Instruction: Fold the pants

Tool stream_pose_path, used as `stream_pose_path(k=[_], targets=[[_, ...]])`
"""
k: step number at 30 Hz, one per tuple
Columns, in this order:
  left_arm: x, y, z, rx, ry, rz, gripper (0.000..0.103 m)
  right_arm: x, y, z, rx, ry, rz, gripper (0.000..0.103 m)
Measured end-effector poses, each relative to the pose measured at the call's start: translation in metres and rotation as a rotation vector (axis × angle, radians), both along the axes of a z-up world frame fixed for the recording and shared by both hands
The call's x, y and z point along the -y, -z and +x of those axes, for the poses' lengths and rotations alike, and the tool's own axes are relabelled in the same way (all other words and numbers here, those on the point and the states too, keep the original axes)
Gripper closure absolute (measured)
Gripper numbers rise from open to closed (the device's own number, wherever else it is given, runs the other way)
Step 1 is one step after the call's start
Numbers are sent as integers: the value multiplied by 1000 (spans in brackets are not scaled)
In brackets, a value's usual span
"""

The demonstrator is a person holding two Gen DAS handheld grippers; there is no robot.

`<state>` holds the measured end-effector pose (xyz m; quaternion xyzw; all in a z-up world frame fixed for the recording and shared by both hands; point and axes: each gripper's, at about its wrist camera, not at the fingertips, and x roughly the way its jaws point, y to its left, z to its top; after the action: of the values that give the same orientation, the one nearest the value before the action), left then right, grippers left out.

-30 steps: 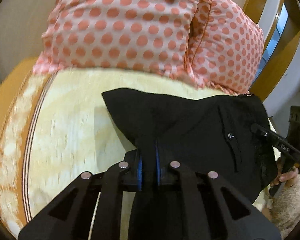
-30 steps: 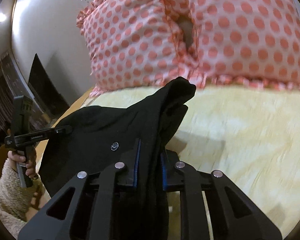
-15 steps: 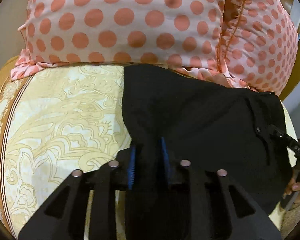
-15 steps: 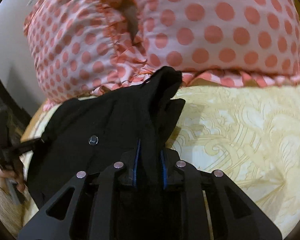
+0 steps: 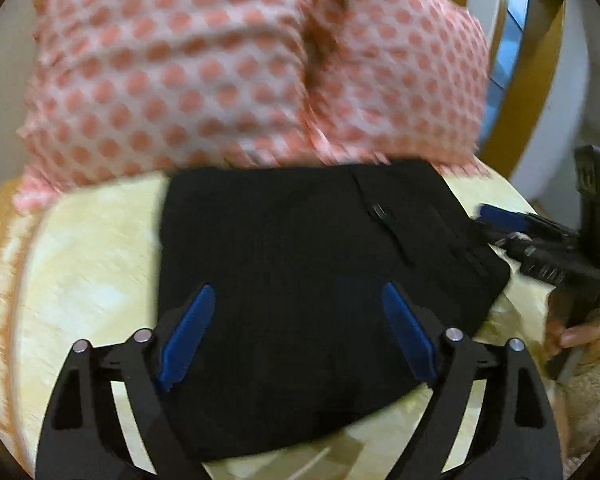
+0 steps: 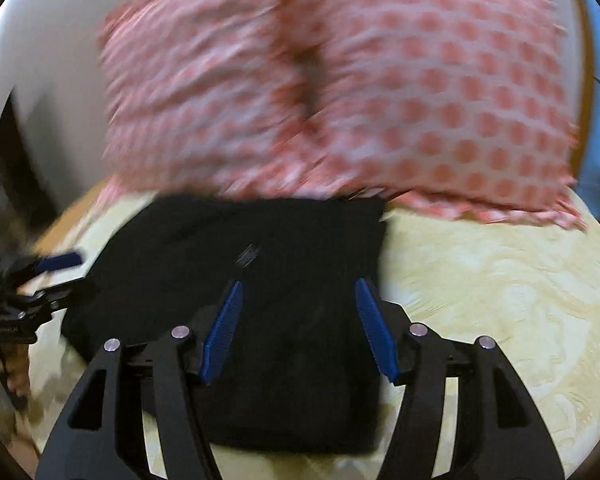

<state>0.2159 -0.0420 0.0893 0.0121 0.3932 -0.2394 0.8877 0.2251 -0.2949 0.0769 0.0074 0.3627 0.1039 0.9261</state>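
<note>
Left wrist view: bed [image 5: 84,264] with a cream patterned cover fills the lower field; two pink polka-dot pillows [image 5: 204,80] lean at its far edge. Frame is motion-blurred.

Pants [image 5: 300,280], black, lie flat on the bed as a folded, roughly rectangular stack. Far edge touches the base of the pillows; near edge runs under the gripper. A pocket seam with a small metal button [image 5: 377,211] shows on the upper layer, right of centre.

Left gripper [image 5: 296,336]: jaws spread wide, blue pads apart over the pants, nothing between them.

This view alone shows the right hand [image 5: 580,332] on its gripper handle at the right edge, a green light on the housing, and a wooden frame behind the pillows.

Right wrist view: same pants [image 6: 260,280], seen from the other side; the button [image 6: 249,254] sits near centre. Right gripper [image 6: 298,332]: jaws also wide, holding nothing, over the pants' near right part. The left gripper's blue pad appears at the far left, beside the pants' left edge. Bare bed [image 6: 500,300] extends to the right here.
</note>
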Motion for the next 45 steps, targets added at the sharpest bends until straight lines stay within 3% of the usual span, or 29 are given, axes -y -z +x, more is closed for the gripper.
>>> stream_pose_path(k=[2, 3, 8, 11, 13, 16, 19, 24, 35, 38, 45], targets=[[3, 17, 7, -75, -25, 34, 17, -10, 25, 9, -100, 12, -80, 39], [4, 29, 13, -115, -52, 56, 18, -9, 30, 9, -101, 18, -79, 38], [-5, 22, 3, -68, -128, 57, 18, 1, 23, 0, -99, 102, -38, 34], [-29, 1, -23, 24, -220, 70, 2, 20, 10, -25, -62, 278, -50, 1], [-45, -7, -42, 77, -276, 100, 2, 32, 5, -45, -26, 348, -29, 1], [-66, -4, -77, 92, -312, 143, 2, 37, 8, -76, -9, 394, 8, 1], [-72, 11, -111, 72, -316, 153, 2, 17, 15, -101, 14, 317, 39, 1], [-69, 32, -143, 47, -317, 132, 2, -37, 33, -129, 30, 179, -46, 1], [-40, 46, -162, 71, -266, 174, 2, -61, 49, -148, 4, 150, -49, 1], [-38, 54, -161, 44, -272, 182, 2, -64, 53, -150, -2, 166, -69, 1], [-39, 59, -169, 106, -296, 162, 2, -64, 57, -155, 14, 193, -67, 1]])
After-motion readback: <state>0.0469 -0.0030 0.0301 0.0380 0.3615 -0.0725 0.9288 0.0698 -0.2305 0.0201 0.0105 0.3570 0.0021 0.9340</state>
